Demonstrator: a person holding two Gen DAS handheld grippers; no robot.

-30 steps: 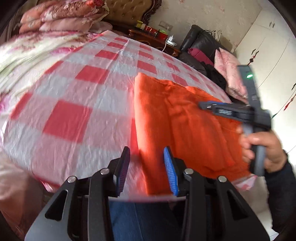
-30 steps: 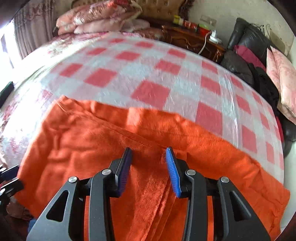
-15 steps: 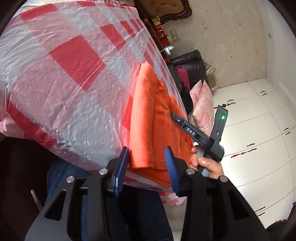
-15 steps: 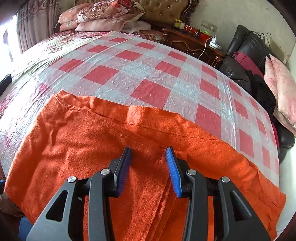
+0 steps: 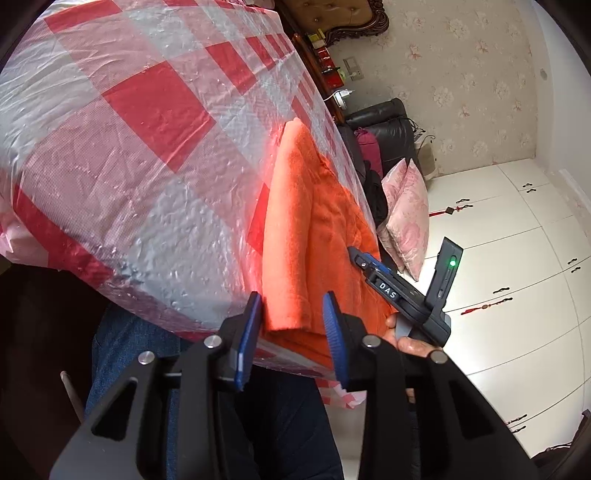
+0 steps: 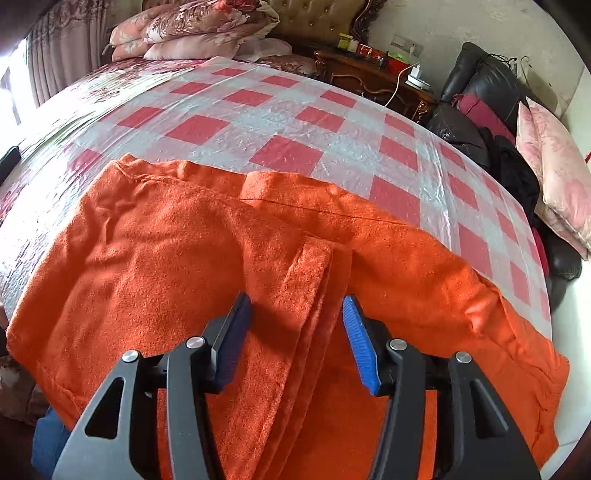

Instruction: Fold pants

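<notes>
Orange fleece pants (image 6: 177,258) lie spread across the near edge of the bed, with a folded flap (image 6: 306,273) in the middle. My right gripper (image 6: 295,332) is open just above the pants, its jaws on either side of that flap. In the left wrist view the pants (image 5: 314,229) run along the bed's edge. My left gripper (image 5: 291,325) is open with the pants' near corner between its jaws. The right gripper (image 5: 399,288) shows there, held in a hand over the pants.
The bed has a red-and-white checked plastic sheet (image 6: 258,122). Pillows (image 6: 192,33) are piled at the headboard. A wooden nightstand (image 6: 373,77), a black sofa (image 6: 480,107) with pink cushions (image 6: 554,177) and white wardrobes (image 5: 517,277) stand on the right. The person's jeans (image 5: 147,350) are below.
My left gripper has dropped to the bed's edge, tilted, and closed in on the pants' corner. My right gripper has moved forward over the pants; the middle flap now shows.
</notes>
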